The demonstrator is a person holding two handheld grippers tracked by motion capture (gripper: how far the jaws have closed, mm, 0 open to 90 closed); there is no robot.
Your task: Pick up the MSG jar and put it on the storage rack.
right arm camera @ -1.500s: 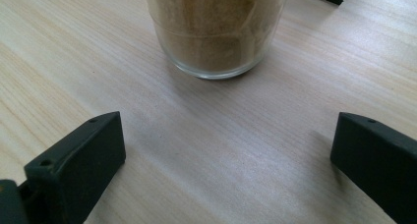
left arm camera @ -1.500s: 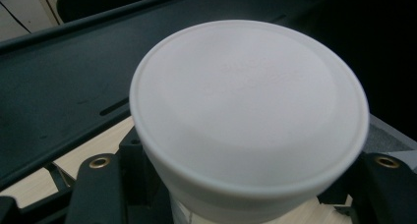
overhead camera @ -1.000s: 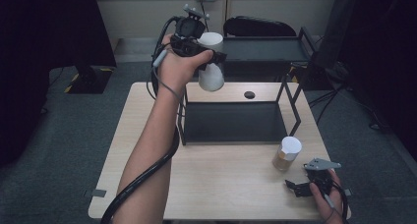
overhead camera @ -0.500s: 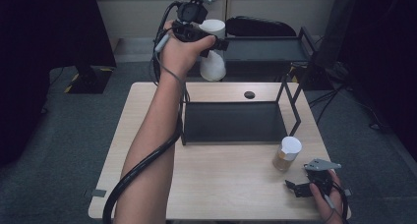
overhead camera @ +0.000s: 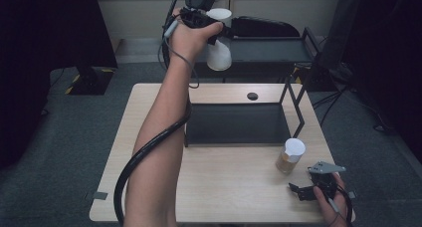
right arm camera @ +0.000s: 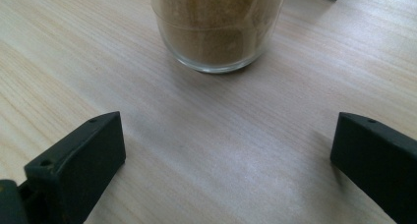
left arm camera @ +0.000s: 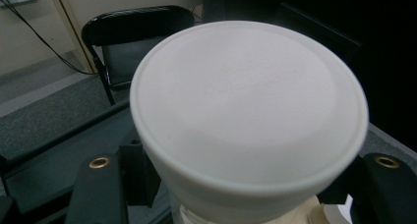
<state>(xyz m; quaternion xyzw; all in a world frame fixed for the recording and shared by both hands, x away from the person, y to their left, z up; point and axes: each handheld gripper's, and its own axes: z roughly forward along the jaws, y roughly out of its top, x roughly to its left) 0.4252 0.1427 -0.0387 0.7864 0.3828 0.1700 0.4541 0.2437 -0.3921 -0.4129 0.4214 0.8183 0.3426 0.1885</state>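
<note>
White and smooth, the lidded jar [left arm camera: 248, 121] sits clamped between the jaws of the left gripper [overhead camera: 211, 25], held high beyond the far edge of the wooden table [overhead camera: 149, 127]. Near the table's right front corner the right gripper [overhead camera: 303, 191] rests with jaws spread wide, a glass jar of brown powder [right arm camera: 219, 27] just ahead of them, untouched.

In the left gripper view the white cup [left arm camera: 248, 116] hides most of both jaws and the floor behind; its base runs off the bottom edge. In the right gripper view the jar [right arm camera: 216, 25] is cut off at the top edge, lid unseen. In the high view, lower right, the right gripper [overhead camera: 301, 191] is too small to judge its jaws.
</note>
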